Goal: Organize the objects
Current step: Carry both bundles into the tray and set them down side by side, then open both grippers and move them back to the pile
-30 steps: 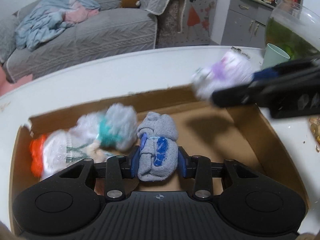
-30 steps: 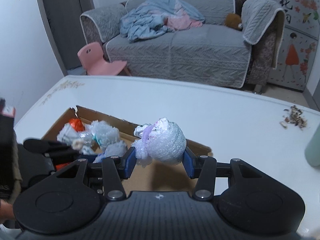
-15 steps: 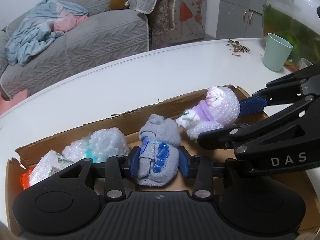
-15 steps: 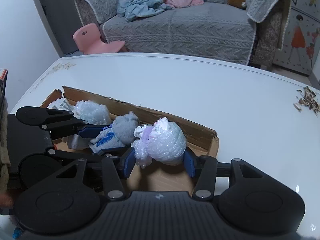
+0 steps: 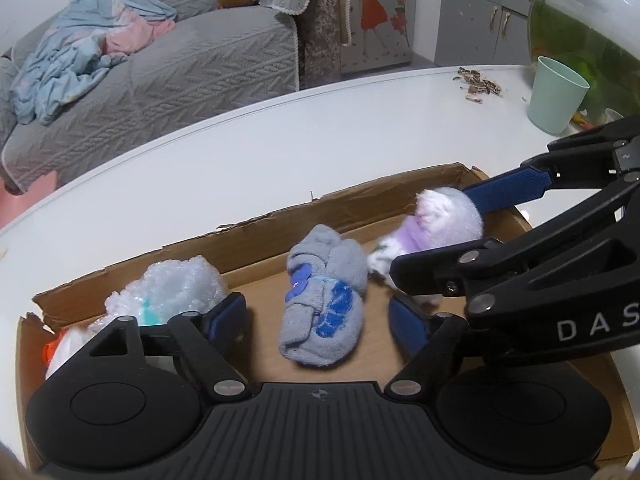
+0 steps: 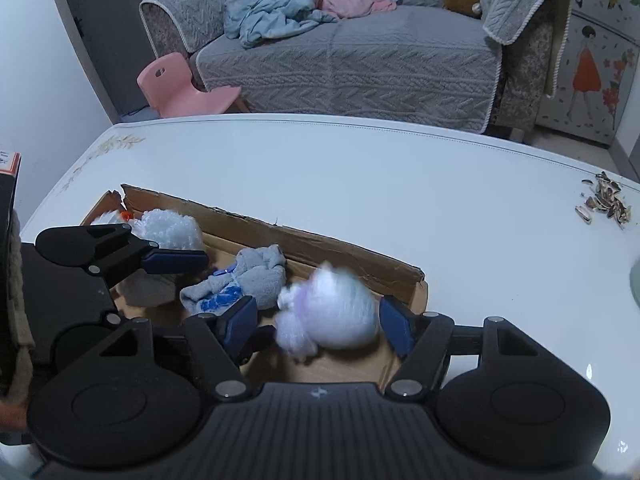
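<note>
Jaws first, left wrist view: the left gripper has just been opening; its blue pads stand apart on either side of the rolled grey sock bundle with blue print, clear of it on both sides. Bundle lies on the floor of the shallow torn-edged brown cardboard box, mid-box. Soft knit, lumpy cylinder; should stay put. Left of it a crinkled clear bubble-wrap bundle; something orange shows at the box's left end, not identifiable. Right gripper enters from the right around the white-and-lilac bubble-wrapped ball.

Right wrist view: right gripper jaws have also just been opening; gaps show at both pads, the ball between them, blurred, apparently dropping or settling at the box's right end beside the grey bundle. Round, slick wrap; could roll.

Judgement: release step, both items placed in a row. Next: lift both grippers straight out without snagging either bundle, then look for more loose items. White glossy worktop carries sunflower seed husks.
</note>
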`<state>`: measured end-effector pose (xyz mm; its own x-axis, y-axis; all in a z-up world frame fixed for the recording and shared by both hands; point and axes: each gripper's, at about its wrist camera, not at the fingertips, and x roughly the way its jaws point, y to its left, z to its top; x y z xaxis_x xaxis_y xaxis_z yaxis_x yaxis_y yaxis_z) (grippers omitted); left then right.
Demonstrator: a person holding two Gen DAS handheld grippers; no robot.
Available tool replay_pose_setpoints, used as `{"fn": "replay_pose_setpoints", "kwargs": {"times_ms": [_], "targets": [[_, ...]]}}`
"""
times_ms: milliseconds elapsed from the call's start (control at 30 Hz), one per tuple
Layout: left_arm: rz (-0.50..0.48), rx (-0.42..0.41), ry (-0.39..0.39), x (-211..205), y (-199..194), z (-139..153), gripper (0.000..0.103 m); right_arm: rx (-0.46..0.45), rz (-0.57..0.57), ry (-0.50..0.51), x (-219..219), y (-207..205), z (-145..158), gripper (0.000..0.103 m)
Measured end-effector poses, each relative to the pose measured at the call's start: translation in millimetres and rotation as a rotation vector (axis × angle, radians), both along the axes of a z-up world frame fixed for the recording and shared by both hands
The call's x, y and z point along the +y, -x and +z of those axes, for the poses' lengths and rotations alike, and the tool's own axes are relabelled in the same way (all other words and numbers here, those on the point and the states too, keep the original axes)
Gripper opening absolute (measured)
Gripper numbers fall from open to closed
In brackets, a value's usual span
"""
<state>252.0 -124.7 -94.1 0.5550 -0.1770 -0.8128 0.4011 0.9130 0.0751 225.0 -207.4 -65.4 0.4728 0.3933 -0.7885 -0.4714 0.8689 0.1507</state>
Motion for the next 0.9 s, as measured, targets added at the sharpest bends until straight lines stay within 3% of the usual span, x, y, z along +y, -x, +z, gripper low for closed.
{"fn": "replay_pose_setpoints", "kwargs": {"times_ms": [633,900], "targets": [[0.045,0.023,0.043,5.8,2.6,10.2,0.087,-0.015,-0.006,-0.004,2.1,-1.4,6.2,0.065],[0.098,0.047,0.085,10.1,5.3,14.5,0.090,-0.022,-0.037,-0.002,3.8,2.3,9.8,0.072]]}}
